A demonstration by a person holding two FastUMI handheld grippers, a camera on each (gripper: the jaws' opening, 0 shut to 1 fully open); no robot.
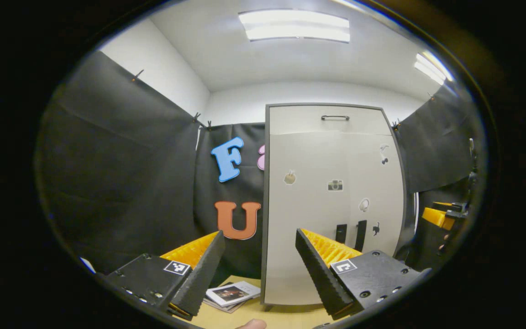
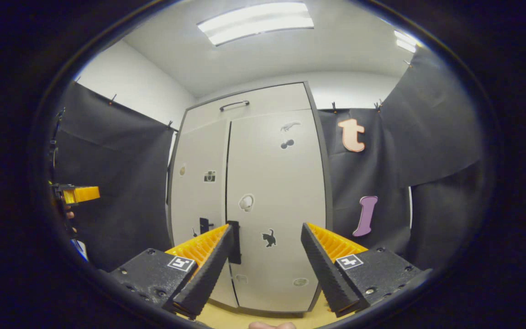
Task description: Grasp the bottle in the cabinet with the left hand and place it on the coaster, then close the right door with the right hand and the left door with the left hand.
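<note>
A pale grey two-door cabinet (image 1: 331, 201) stands on the wooden table, and both doors lie flush and shut. Small stickers dot the doors, and two dark handles (image 1: 341, 233) sit by the middle seam. In the right gripper view the same cabinet (image 2: 276, 192) is straight ahead, with its left door (image 2: 199, 196) beside the seam. My left gripper (image 1: 259, 233) is open with nothing between its fingers, facing the cabinet's left edge. My right gripper (image 2: 267, 226) is open too, in front of the right door. Each gripper is seen far off in the other view: the right gripper (image 1: 441, 214), the left gripper (image 2: 78, 194).
A small stack of magazines (image 1: 233, 294) lies on the wooden table (image 1: 286, 315) just left of the cabinet's foot. A drawer front with a bar handle (image 1: 334, 118) tops the cabinet. Black cloth walls close in on both sides and behind.
</note>
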